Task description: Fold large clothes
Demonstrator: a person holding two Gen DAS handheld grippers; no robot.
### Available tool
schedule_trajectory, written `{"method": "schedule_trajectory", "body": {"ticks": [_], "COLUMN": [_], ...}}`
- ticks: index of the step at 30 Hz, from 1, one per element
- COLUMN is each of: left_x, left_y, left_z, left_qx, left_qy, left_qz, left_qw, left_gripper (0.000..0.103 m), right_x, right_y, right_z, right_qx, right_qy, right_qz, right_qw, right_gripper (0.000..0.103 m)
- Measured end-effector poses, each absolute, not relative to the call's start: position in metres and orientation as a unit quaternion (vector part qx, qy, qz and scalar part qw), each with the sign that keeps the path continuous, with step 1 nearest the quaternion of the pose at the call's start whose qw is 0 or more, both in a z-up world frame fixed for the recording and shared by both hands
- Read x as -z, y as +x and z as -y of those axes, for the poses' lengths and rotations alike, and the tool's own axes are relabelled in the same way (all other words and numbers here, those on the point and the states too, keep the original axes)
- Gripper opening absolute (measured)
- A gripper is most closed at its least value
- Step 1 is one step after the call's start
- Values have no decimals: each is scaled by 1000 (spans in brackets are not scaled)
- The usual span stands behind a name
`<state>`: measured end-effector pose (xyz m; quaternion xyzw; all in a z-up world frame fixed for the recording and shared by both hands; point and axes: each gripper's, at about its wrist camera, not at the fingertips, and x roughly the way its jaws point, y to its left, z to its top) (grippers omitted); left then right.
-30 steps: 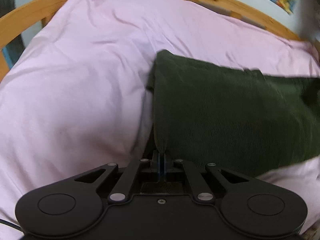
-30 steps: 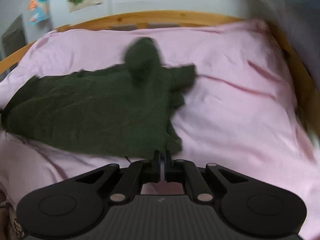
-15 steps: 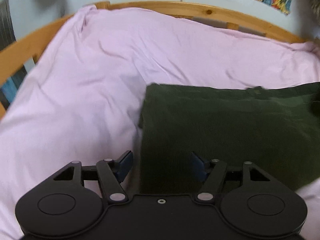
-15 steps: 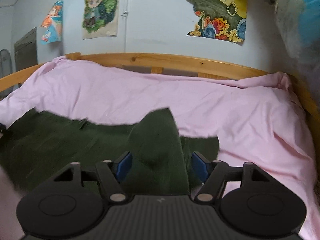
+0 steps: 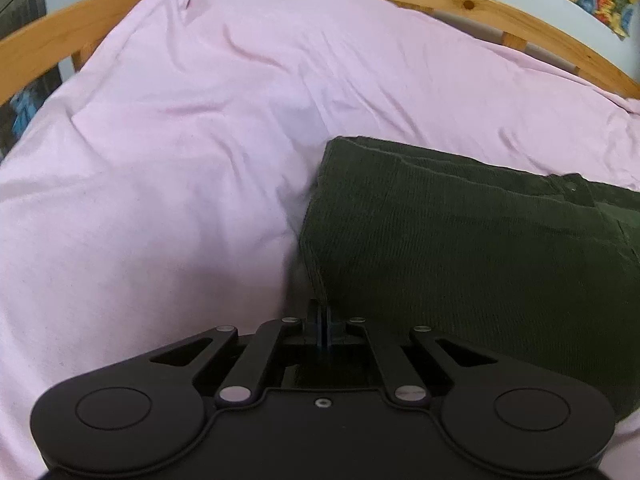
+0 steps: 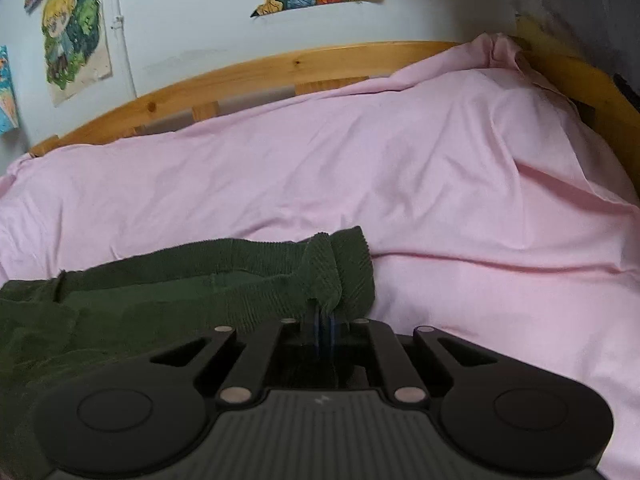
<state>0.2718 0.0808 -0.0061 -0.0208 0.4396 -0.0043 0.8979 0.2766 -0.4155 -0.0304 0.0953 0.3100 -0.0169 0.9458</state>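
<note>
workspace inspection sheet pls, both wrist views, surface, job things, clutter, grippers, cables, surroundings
surface: pink bedsheet, wrinkled, over a bed.
job's things: dark green corduroy garment, lying partly folded on the sheet.
clutter: nothing seen.
grippers: left gripper has just closed, pinching the garment's near corner; right gripper has just closed on a bunched edge of the garment.
cables: nothing seen.
surroundings: wooden bed frame around the sheet; posters on a pale wall behind.

Black grippers (image 5: 322,322), silver screws, blue-padded fingers (image 6: 331,330)
</note>
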Motion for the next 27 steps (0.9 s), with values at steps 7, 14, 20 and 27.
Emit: {"method": "schedule_trajectory", "body": {"ticks": [7,14,20,27], "left_x": [-12,-26,-27,-12], "left_y": [263,252,249,242], "left_z": [-76,-59,-51,-80], "left_qx": [-11,5,7,3], "left_qy": [-3,4,16,-22], "left_qz": [-440,-416,-404,-409], "left_qw": [898,909,915,912], "left_gripper": [74,100,102,102], "right_x": [-6,-16,6,58], "right_y": [247,229,244,268], "right_z": [381,305,240,192], "right_qx": [45,-6,-66,-64], "right_qy": [11,-56,-88,-139], "right_qz": [-227,-165,-170,-219], "right_qw": [973,985,979,964], "right_gripper": [84,103,103,103]}}
